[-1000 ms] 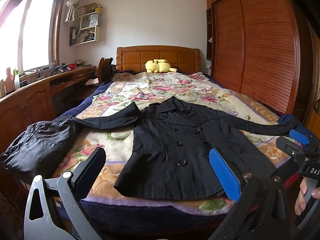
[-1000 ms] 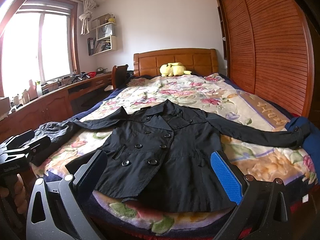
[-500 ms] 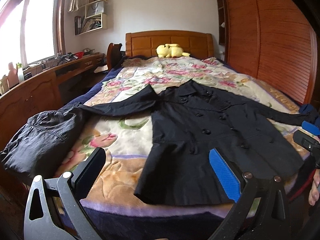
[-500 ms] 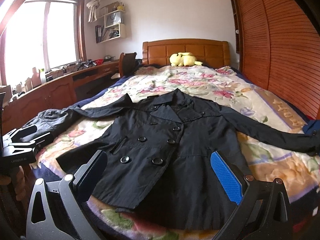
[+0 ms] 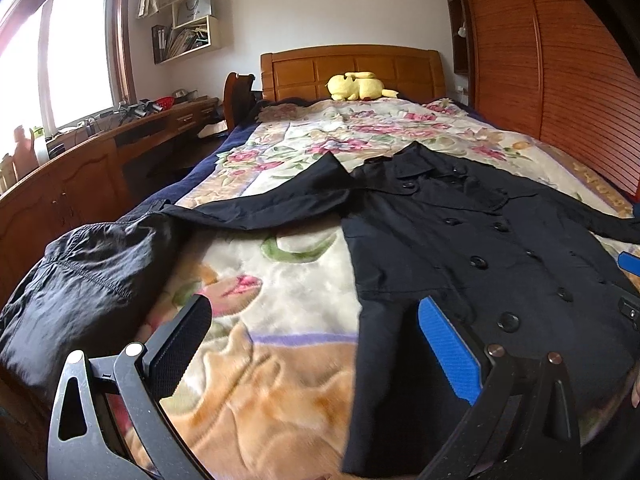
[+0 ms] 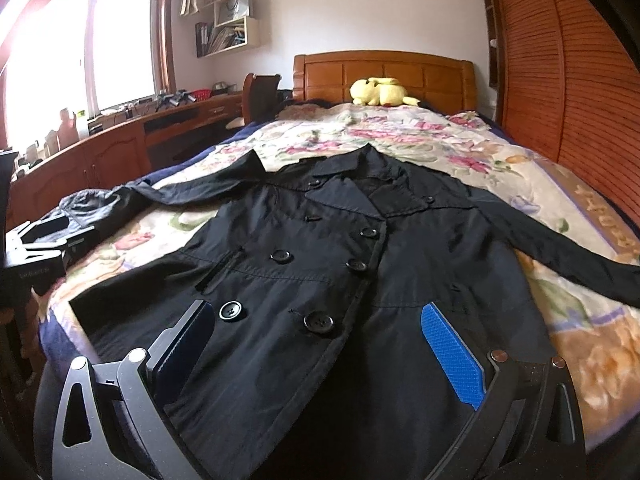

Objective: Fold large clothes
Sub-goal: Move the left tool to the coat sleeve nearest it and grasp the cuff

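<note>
- While one black coat [image 6: 360, 272] lies face up and spread flat on the bed [image 6: 580, 320], both tongs hover above its hem at the bed's foot edge with nothing between their jaws.
- Left gripper [image 5: 316, 344] stands wide open over the blanket, its blue pad above the coat's left hem corner and its black pad above bare blanket.
- Right gripper [image 6: 320, 344] is likewise wide open, both pads hanging over the coat's lower front.
- One sleeve runs toward the bed's left edge and the other toward the right edge; the collar points at the headboard [image 6: 384, 76].
- Seven or so dark buttons show down the double-breasted front in the right wrist view; a few more may be hidden in folds.
- One second dark garment [image 5: 88, 272] is bunched at the bed's front left corner, touching the end of the coat's left sleeve.
- One yellow plush toy [image 5: 360, 86] sits at the head of the bed, against the headboard.
- Bedding is a floral blanket [image 5: 280, 320] over a navy sheet; a wooden desk [image 5: 80, 184] runs under the window [image 5: 76, 52] on the left, and a slatted wooden wardrobe [image 6: 568, 80] lines the right wall.
- Bare blanket lies open between the coat's collar and the plush toy, and between coat body and left edge.
</note>
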Available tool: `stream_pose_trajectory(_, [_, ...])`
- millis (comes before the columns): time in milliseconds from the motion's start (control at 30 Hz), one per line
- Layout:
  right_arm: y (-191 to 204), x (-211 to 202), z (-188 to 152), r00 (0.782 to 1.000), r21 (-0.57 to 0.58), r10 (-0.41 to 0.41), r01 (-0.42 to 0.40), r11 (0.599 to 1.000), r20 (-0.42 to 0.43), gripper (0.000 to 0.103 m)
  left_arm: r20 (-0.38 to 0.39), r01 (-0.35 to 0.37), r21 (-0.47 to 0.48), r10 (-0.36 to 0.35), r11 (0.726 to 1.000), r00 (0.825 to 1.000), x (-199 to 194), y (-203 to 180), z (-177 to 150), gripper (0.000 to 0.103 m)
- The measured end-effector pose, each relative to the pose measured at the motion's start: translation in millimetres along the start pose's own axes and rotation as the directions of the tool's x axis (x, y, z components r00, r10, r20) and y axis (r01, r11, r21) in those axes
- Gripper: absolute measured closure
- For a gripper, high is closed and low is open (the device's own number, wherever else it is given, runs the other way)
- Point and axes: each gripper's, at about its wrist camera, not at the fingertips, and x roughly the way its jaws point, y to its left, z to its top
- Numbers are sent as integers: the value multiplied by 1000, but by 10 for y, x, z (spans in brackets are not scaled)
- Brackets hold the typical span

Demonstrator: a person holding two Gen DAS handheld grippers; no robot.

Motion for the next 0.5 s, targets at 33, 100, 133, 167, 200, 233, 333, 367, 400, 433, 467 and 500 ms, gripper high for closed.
stream_pose_trajectory(33, [0, 33, 7, 1000, -3, 3, -3, 1000, -3, 0, -3, 5, 0, -5, 1000, 1000, 51, 29, 18, 0])
stream_pose_trajectory(100, [4, 105, 28, 1000, -8, 9, -9, 1000, -6, 0, -9, 16, 1, -16, 1000, 1000, 138, 87, 55, 0])
stream_pose_trajectory(133, [8, 140, 39, 1000, -9, 12, -12, 1000, -8, 0, -12, 24, 3, -24, 1000, 1000, 179, 112, 76, 0])
stream_pose_trajectory(167, [10, 159, 50, 1000, -9, 17, -17, 1000, -9, 0, -15, 32, 3, -32, 999, 999, 222, 143, 98, 0])
stream_pose_trajectory(200, [14, 184, 65, 1000, -8, 23, -23, 1000, -13, 0, -19, 41, 5, -41, 999, 999, 277, 182, 131, 0])
stream_pose_trajectory(233, [17, 196, 68, 999, -8, 30, -30, 1000, -15, 0, -20, 45, 7, -45, 999, 999, 311, 210, 149, 0])
stream_pose_trajectory(333, [43, 245, 106, 998, -19, 55, -55, 998, -30, 0, -25, 47, 12, -46, 999, 999, 470, 327, 259, 0])
stream_pose_trajectory(367, [52, 256, 118, 998, -26, 55, -55, 998, -27, 0, -28, 47, 12, -47, 999, 999, 524, 358, 291, 0])
stream_pose_trajectory(400, [56, 253, 131, 998, -34, 52, -53, 998, -27, 0, -33, 47, 11, -47, 999, 998, 595, 409, 328, 0])
stream_pose_trajectory(433, [50, 257, 140, 998, -38, 52, -53, 998, -28, 0, -41, 51, 4, -50, 999, 998, 675, 468, 365, 0])
stream_pose_trajectory(467, [48, 267, 160, 998, -41, 54, -55, 998, -29, 0, -50, 53, -2, -53, 999, 997, 734, 514, 393, 0])
stream_pose_trajectory(500, [45, 281, 180, 998, -42, 59, -60, 997, -30, 0, -65, 55, -9, -55, 998, 996, 830, 576, 433, 0])
